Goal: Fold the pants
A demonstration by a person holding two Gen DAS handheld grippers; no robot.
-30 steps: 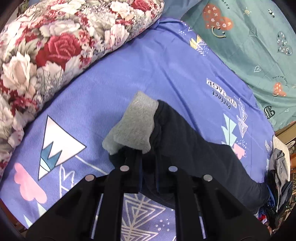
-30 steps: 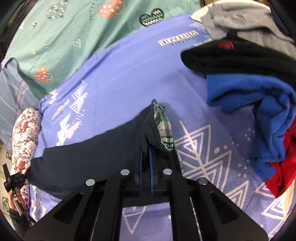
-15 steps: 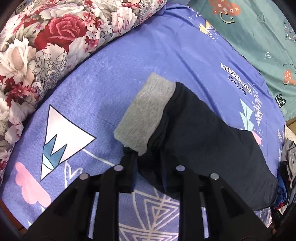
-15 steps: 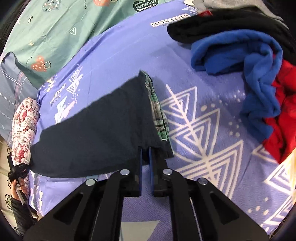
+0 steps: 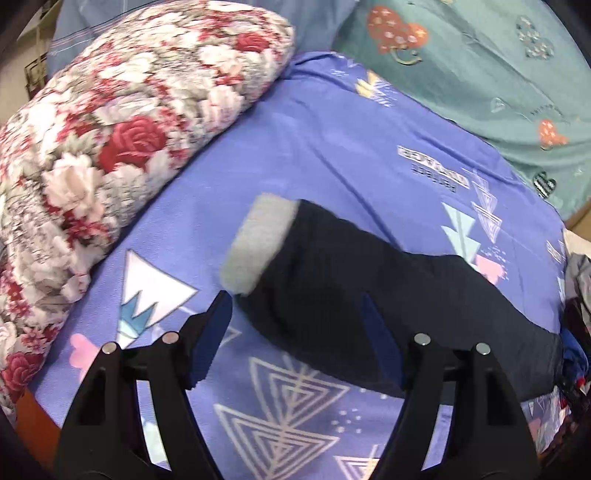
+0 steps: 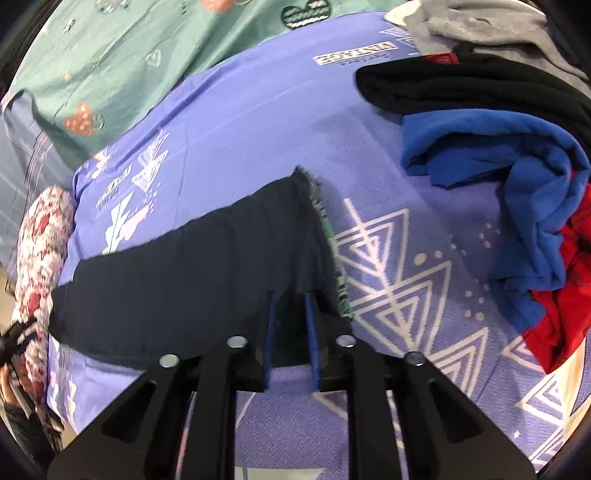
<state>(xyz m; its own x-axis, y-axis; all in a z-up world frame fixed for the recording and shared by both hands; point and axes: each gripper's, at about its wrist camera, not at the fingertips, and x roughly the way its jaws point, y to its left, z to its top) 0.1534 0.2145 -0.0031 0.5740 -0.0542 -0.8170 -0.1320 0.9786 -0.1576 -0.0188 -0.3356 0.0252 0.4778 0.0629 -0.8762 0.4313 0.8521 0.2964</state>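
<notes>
Two views are showing one pair of dark navy pants lying folded lengthwise on a bed covered by a purple-blue sheet with triangle prints.

Left wrist view: the left tool [image 5: 295,325] is hovering with its jaws spread wide, having just been opening; the pants [image 5: 369,295] are lying partly between the blue pads without being pressed by either. One grey ribbed cuff [image 5: 258,240] is ending the leg, pointing toward a floral quilt [image 5: 122,122] lying along the left edge. The sheet [image 5: 332,147] is meeting a teal cover with hearts [image 5: 480,66] at upper right.

Right wrist view: the right tool [image 6: 290,332] is sitting with its jaws nearly pressed together, pinching the near edge of the pants [image 6: 203,266] at the waist end, where a green plaid lining [image 6: 334,258] is showing along the hem. The garment is stretching away to the left across the sheet [image 6: 258,129]. Several other garments are lying piled at right, apart from the pants: a blue fleece [image 6: 498,166], a black one [image 6: 461,88], a red one [image 6: 565,302] and a grey one [image 6: 480,22].
</notes>
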